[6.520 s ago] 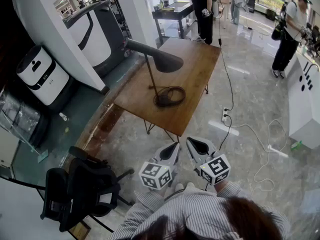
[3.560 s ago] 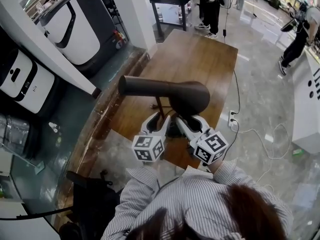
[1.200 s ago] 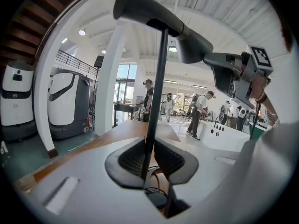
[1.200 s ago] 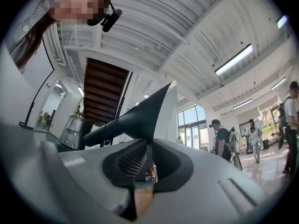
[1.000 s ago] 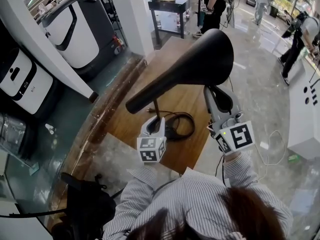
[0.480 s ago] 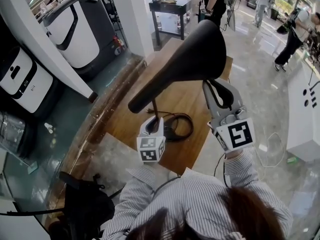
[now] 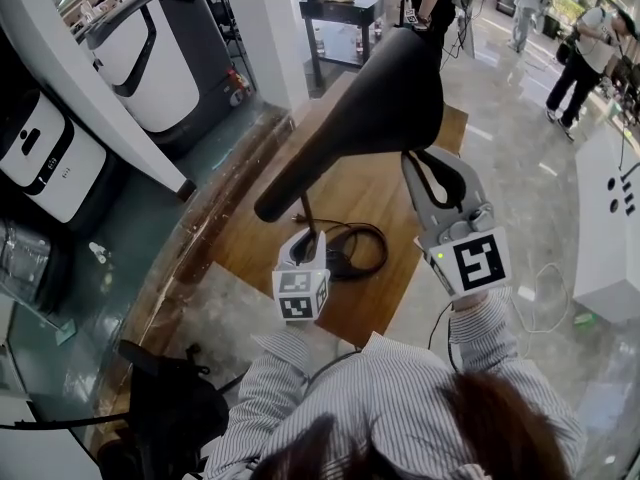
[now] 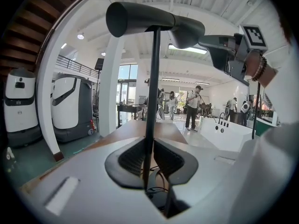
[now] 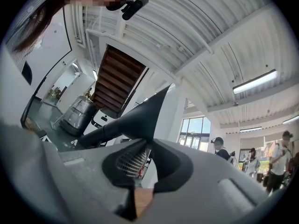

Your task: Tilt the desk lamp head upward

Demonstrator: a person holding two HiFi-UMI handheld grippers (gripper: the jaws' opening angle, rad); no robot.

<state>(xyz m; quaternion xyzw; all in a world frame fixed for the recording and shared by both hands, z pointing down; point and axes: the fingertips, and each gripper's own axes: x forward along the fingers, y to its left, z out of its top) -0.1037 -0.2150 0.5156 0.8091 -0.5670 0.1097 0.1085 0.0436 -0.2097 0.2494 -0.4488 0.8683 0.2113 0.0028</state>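
The black desk lamp stands on the wooden table [image 7: 370, 193]. Its cone-shaped head [image 7: 370, 118] slants steeply, wide end up and narrow end low at the left. My right gripper [image 7: 420, 160] is shut on the lower rim of the wide end; in the right gripper view that rim [image 9: 140, 120] runs down between the pads of my right gripper [image 9: 145, 155]. My left gripper [image 7: 305, 240] is shut on the thin lamp pole [image 8: 152, 101] low down, above the round base [image 7: 335, 263]. From the left gripper view I see the head [image 8: 149, 24] overhead and the right gripper [image 8: 229, 50] at it.
A black cable [image 7: 365, 248] coils round the lamp base. White robots [image 7: 150, 58] and a pillar [image 7: 100, 78] stand at the left, a black office chair [image 7: 170, 408] at the lower left. A dark side table [image 7: 350, 13] and several people are beyond; a white counter [image 7: 610, 218] is at the right.
The lamp head's wide end has swung a little higher and leftward with my right gripper on its rim. My left gripper has stayed on the pole.
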